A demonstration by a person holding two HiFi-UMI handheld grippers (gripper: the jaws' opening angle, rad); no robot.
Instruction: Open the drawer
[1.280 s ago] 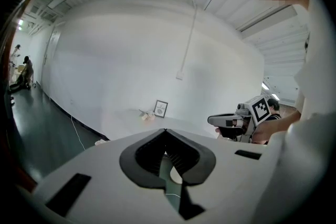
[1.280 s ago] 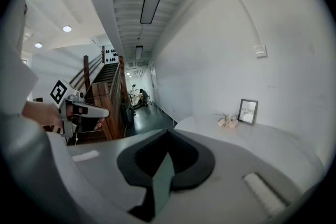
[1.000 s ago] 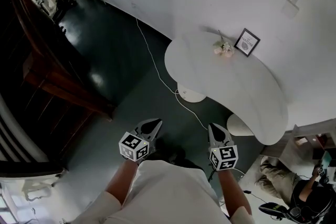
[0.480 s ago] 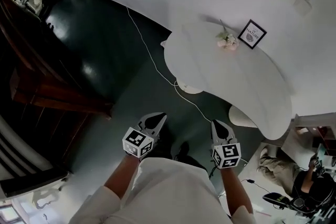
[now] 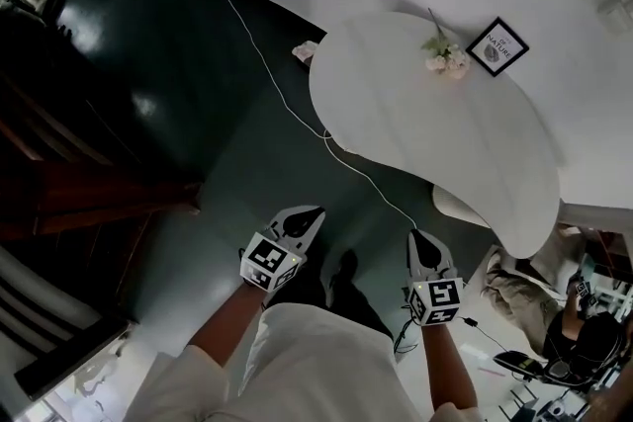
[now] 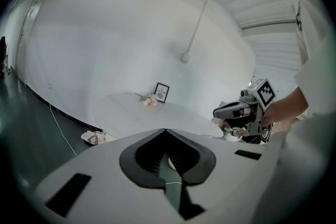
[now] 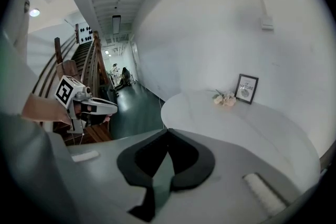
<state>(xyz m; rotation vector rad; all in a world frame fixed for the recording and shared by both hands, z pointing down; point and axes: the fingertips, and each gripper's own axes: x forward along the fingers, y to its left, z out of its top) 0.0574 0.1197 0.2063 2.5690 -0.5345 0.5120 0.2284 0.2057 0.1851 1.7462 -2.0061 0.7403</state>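
No drawer shows in any view. My left gripper (image 5: 307, 212) hangs over the dark floor, shut with nothing in it; in the left gripper view its jaws (image 6: 165, 130) meet at the tip. My right gripper (image 5: 417, 236) is level with it on the right, near the edge of the white oval table (image 5: 396, 124). It is also shut and empty, and its tips (image 7: 168, 129) touch. Each gripper view catches the other gripper: the right gripper (image 6: 236, 110) and the left gripper (image 7: 97, 107). Both point toward the table and the white wall.
On the table stand a framed picture (image 5: 497, 46) and small flowers (image 5: 445, 56). A white cable (image 5: 287, 104) runs across the floor under the table. A crumpled cloth (image 5: 305, 49) lies by the wall. A dark wooden staircase (image 5: 79, 183) fills the left. A person (image 5: 584, 341) sits at the bottom right.
The head view has swung, so the table and picture now sit further right and the cloth by the wall has come into sight. Both grippers stay shut and side by side.
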